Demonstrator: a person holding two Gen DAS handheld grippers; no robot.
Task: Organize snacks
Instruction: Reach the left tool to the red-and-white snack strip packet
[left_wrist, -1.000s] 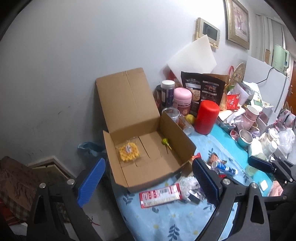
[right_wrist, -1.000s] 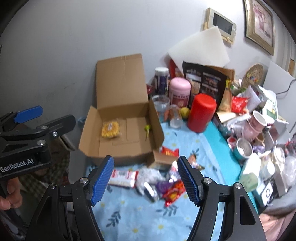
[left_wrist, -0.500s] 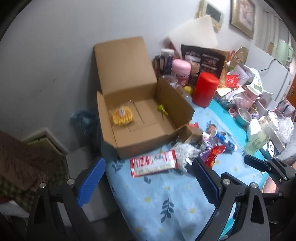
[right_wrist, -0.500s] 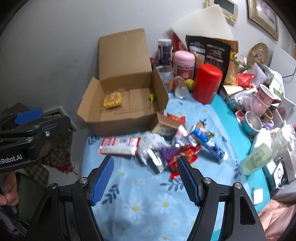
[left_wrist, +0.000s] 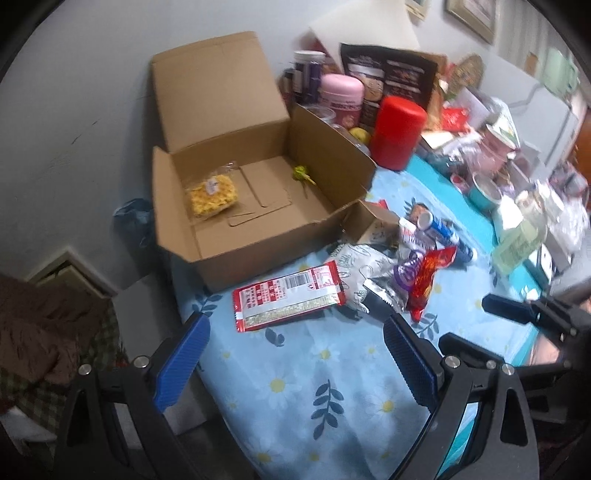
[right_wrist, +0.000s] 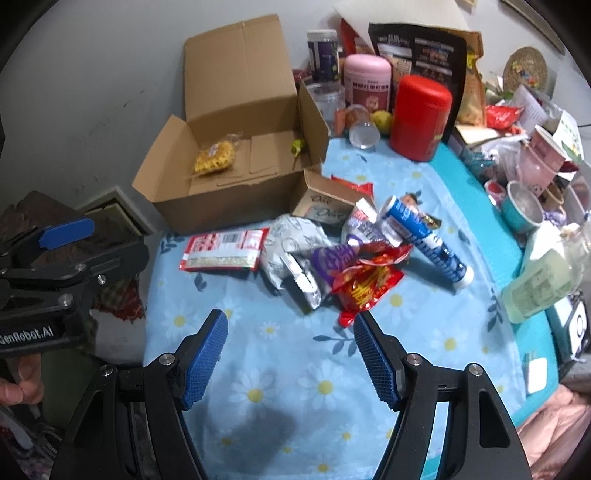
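An open cardboard box (left_wrist: 325, 162) (right_wrist: 229, 199) stands at the table's far left and holds a yellow snack packet (left_wrist: 212, 195) (right_wrist: 216, 158) and a green lollipop (left_wrist: 301, 173). In front of it lies a pile of snacks: a red-and-white packet (left_wrist: 288, 299) (right_wrist: 225, 251), a silver bag (right_wrist: 291, 240), a red crinkly bag (right_wrist: 365, 284) and a blue tube (right_wrist: 424, 236). My left gripper (left_wrist: 295, 362) is open and empty, near the packet. My right gripper (right_wrist: 291, 362) is open and empty, in front of the pile.
Jars, a red canister (right_wrist: 421, 118), a pink tub (right_wrist: 367, 83) and a dark bag crowd the back. Cups, bowls and a soap bottle (right_wrist: 543, 280) fill the right side. The floral cloth (right_wrist: 295, 387) covers the table; its left edge drops off beside the box.
Both grippers have pulled back and tilted down, so the snack pile and more of the cloth now show. Both stay open and empty.
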